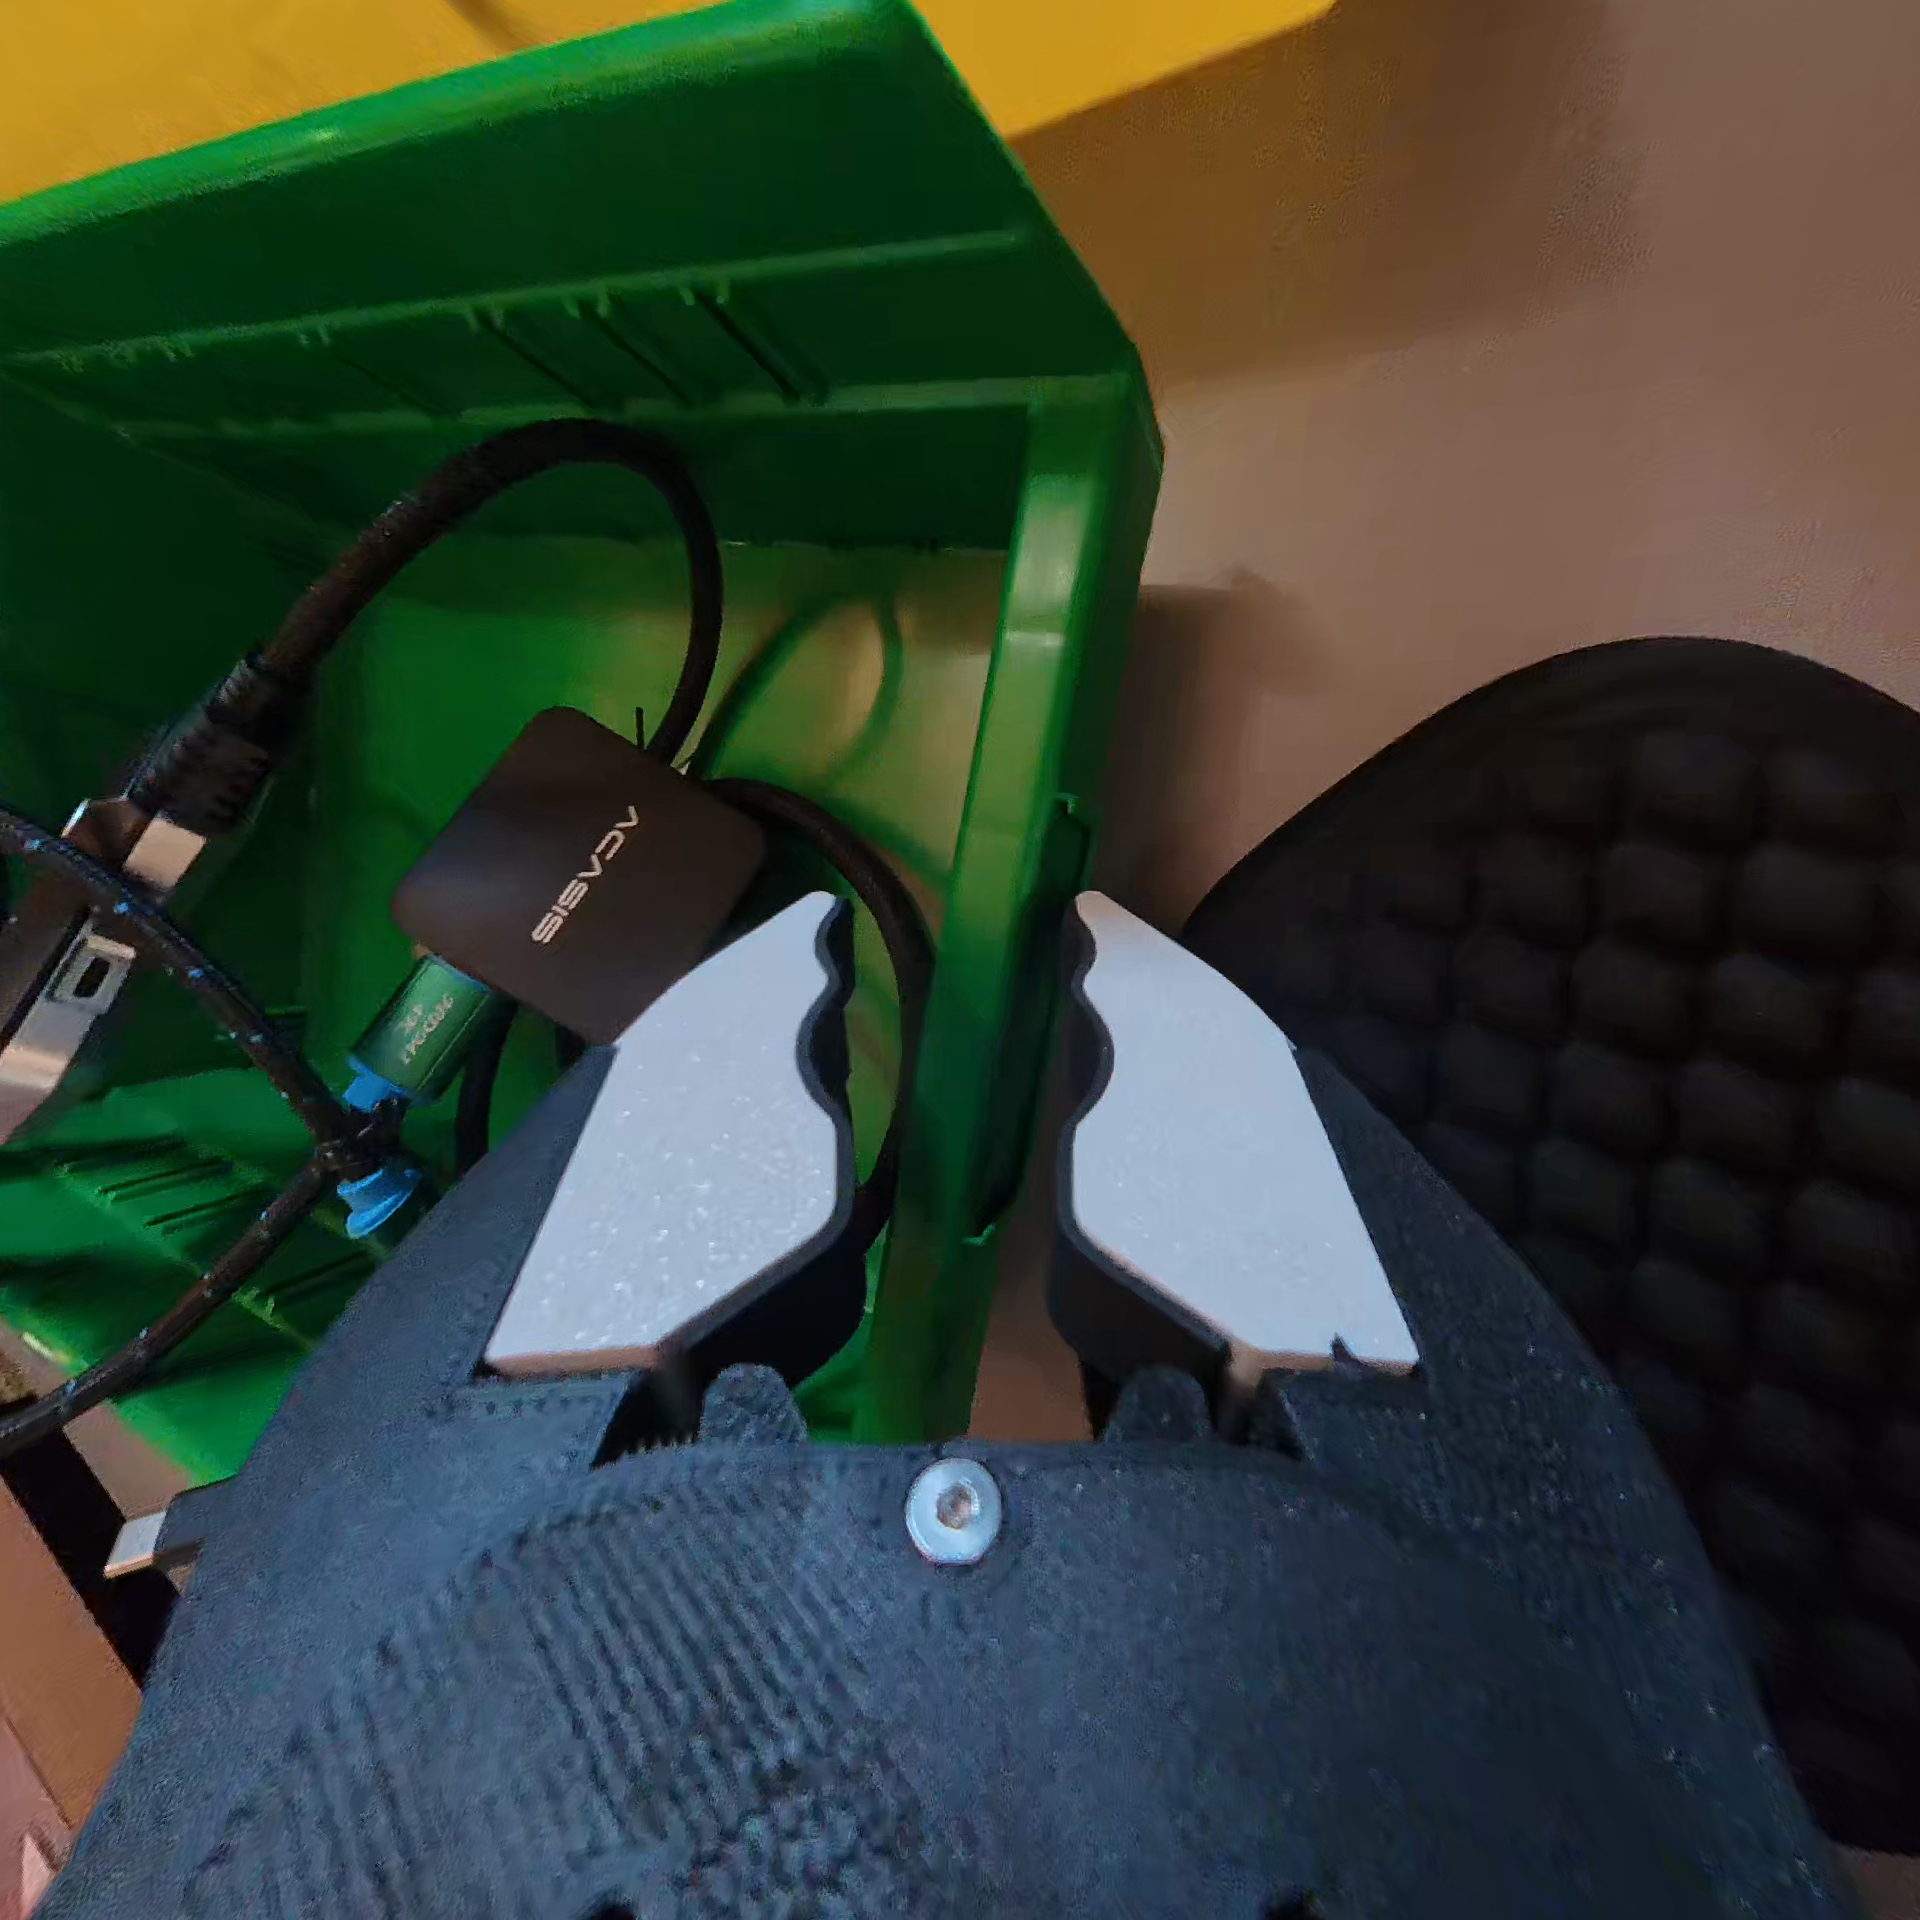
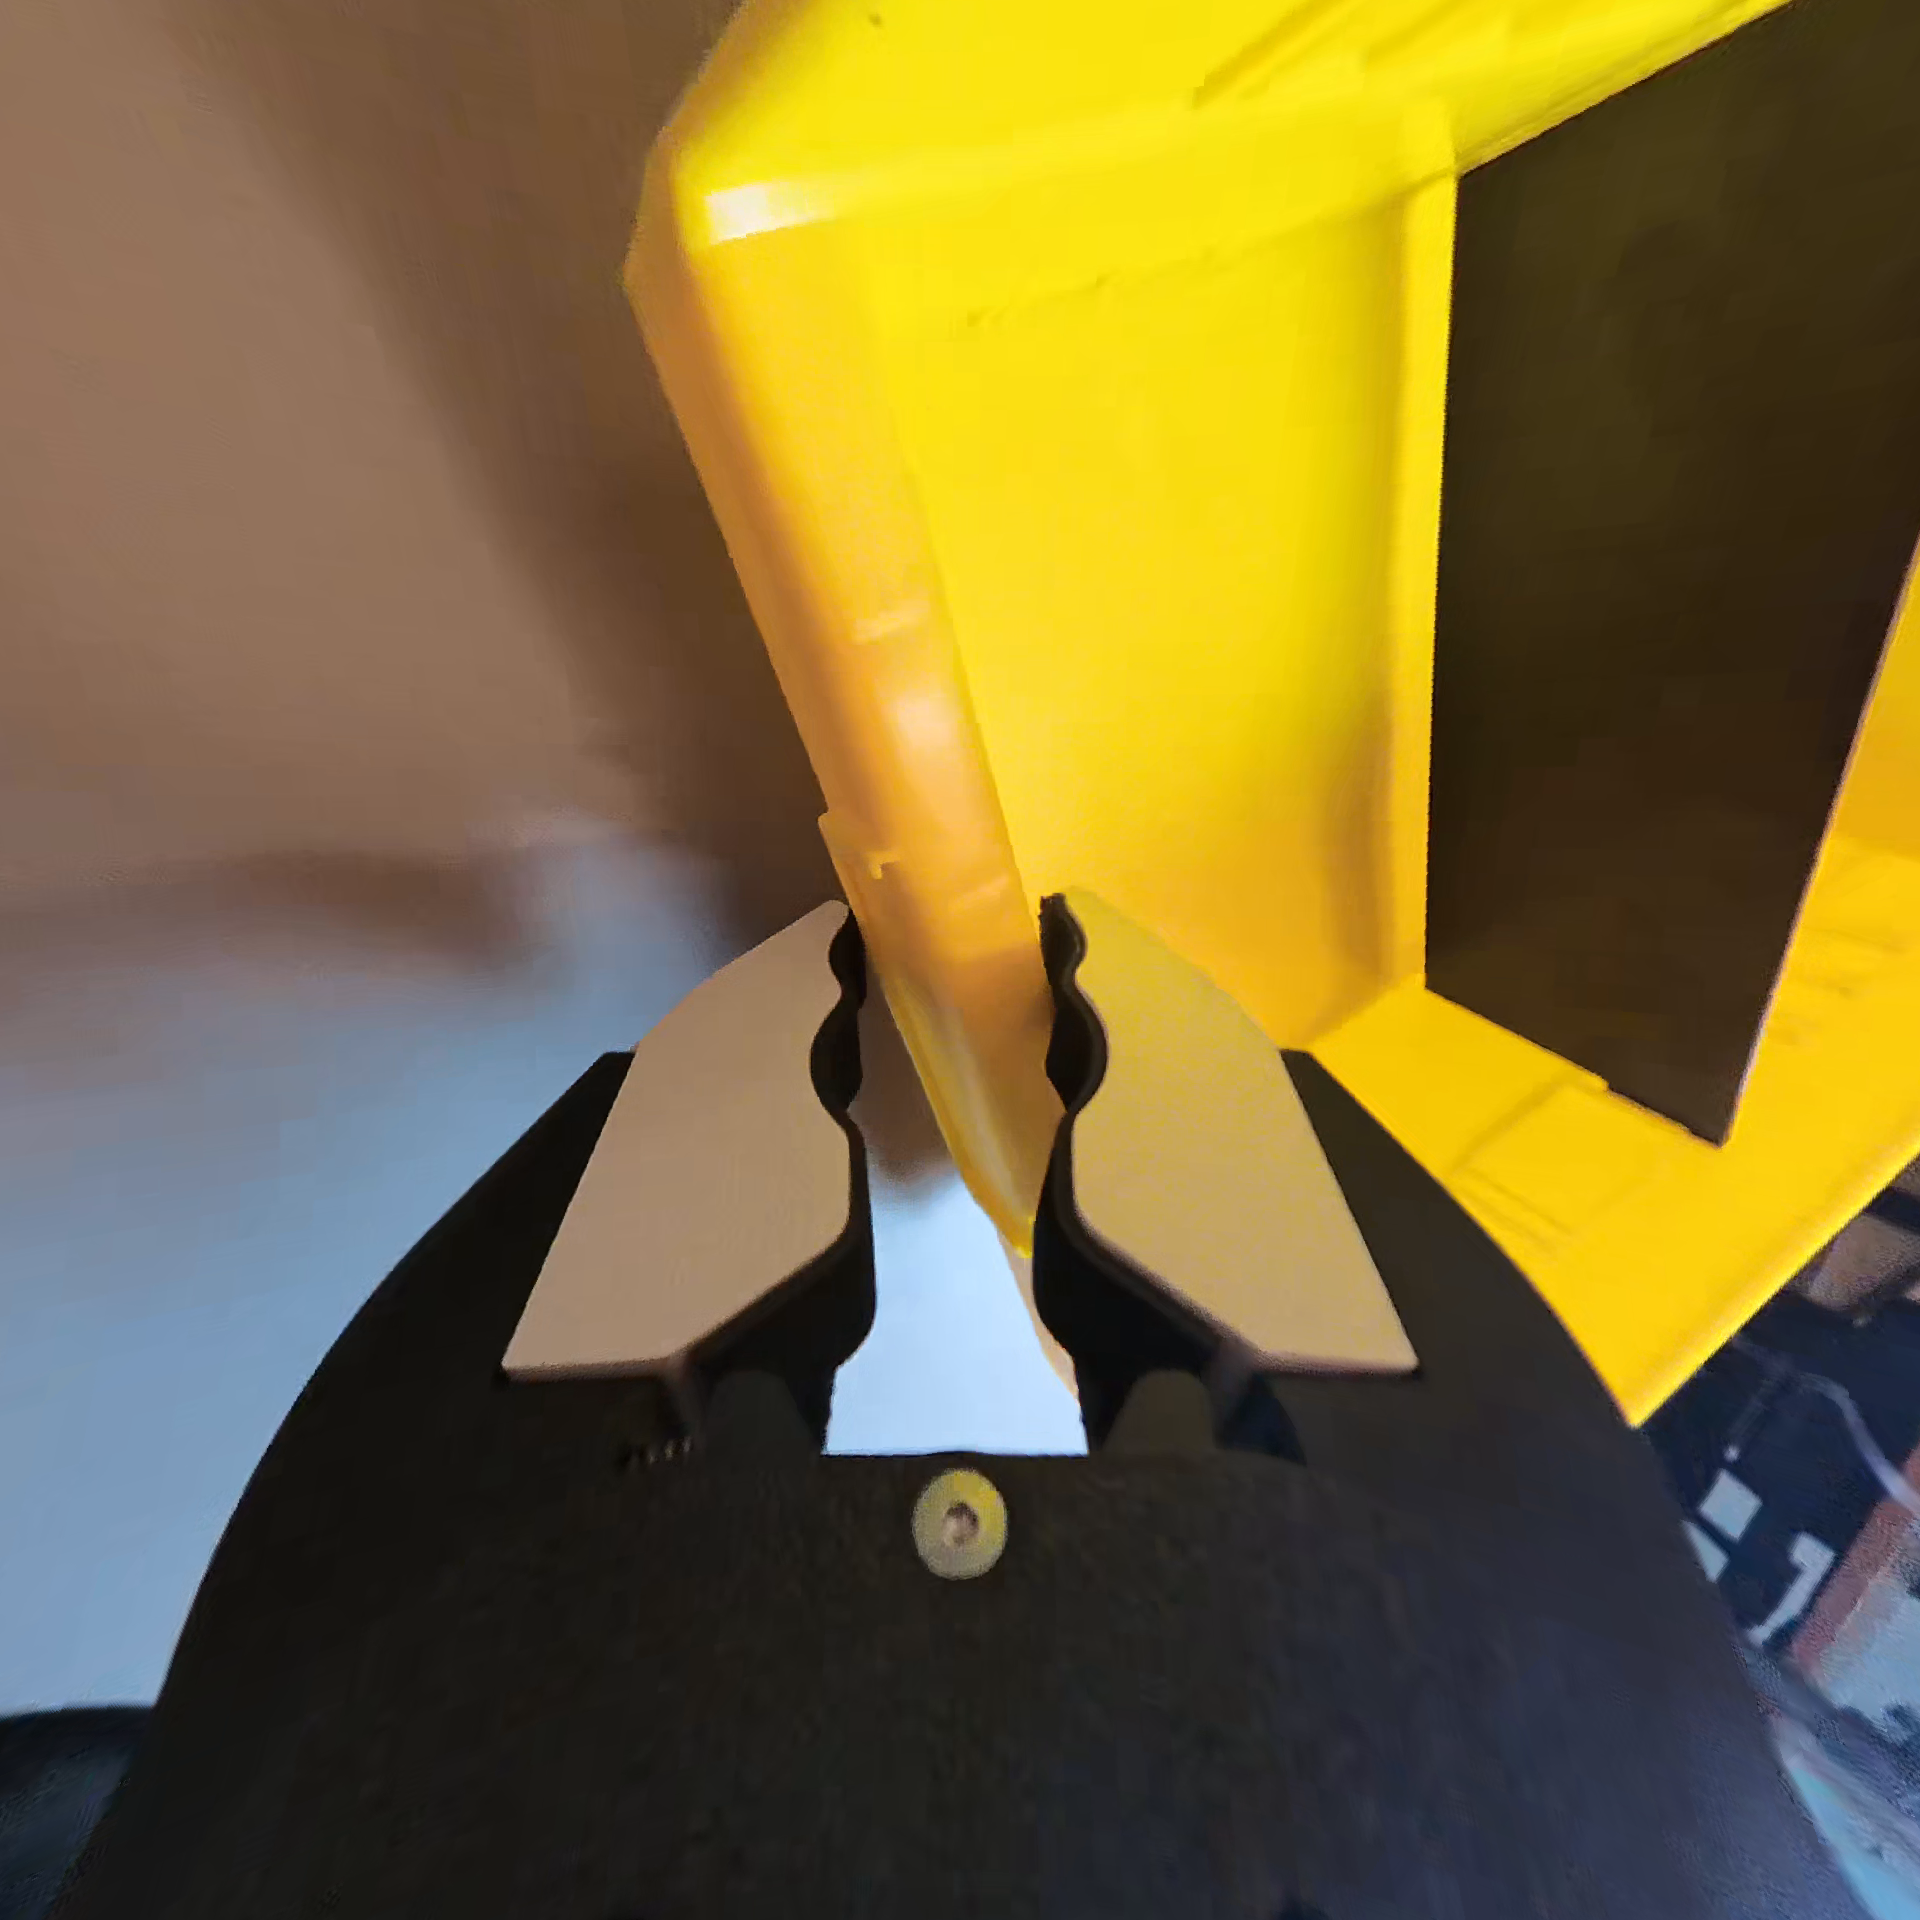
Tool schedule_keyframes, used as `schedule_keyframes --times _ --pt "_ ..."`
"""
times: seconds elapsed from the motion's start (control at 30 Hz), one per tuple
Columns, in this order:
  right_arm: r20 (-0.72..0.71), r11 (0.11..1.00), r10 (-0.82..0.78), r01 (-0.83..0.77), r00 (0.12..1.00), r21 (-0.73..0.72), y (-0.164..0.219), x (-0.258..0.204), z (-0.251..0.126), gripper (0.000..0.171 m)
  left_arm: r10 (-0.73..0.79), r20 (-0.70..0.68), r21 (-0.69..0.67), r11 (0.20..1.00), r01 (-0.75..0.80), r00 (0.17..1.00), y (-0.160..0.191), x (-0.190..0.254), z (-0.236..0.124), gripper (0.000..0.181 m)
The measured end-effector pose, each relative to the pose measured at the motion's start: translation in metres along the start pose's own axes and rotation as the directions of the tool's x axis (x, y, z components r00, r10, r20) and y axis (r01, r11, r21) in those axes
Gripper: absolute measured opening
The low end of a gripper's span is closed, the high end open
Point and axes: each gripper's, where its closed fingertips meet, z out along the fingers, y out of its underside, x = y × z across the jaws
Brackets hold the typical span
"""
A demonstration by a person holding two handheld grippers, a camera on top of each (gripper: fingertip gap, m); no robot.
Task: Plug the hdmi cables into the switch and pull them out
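Black square switch (image 1: 577, 873); cables (image 1: 665, 582) attached

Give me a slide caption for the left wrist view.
Left gripper straddles the green bin wall; inside lie a black switch and braided cables.

I see tan-brown surface (image 1: 1507, 312) behind, shadowed | black dimpled cushion (image 1: 1662, 1091) lower right in my left view | pale bluish blurred patch (image 2: 312, 1195) in my right view | cluttered corner (image 2: 1818, 1507), too blurred to identify

Green bin (image 1: 1039, 831), black switch (image 1: 582, 873), blue-flecked black cable (image 1: 260, 1039), yellow bin (image 2: 1143, 520)
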Motion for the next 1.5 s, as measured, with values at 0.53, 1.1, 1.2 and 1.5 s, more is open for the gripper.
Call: schedule_keyframes --times 0.53,1.1,1.2,1.5 --pt "-0.259 0.938 0.289 -0.327 0.922 -0.118 0.149 -0.04 -0.054 0.032 0.129 0.054 -0.165 0.979 -0.118 0.99 0.031 0.003 0.016 0.033" --pt "-0.46 0.896 0.355 -0.437 0.814 -0.081 0.213 0.079 -0.018 0.038 0.088 0.242 -0.092 0.993 -0.067 0.966 0.009 -0.085 0.066 0.036" --pt "-0.434 0.868 0.48 -0.483 0.762 0.112 0.185 0.079 -0.033 0.045 -0.006 0.215 -0.031 0.999 0.013 0.977 0.01 -0.09 0.062 0.046" --pt "-0.068 0.48 0.783 -0.531 0.618 0.698 0.095 0.066 -0.104 0.042 -0.447 0.192 0.479 0.82 0.314 0.874 -0.029 -0.148 -0.035 0.037"
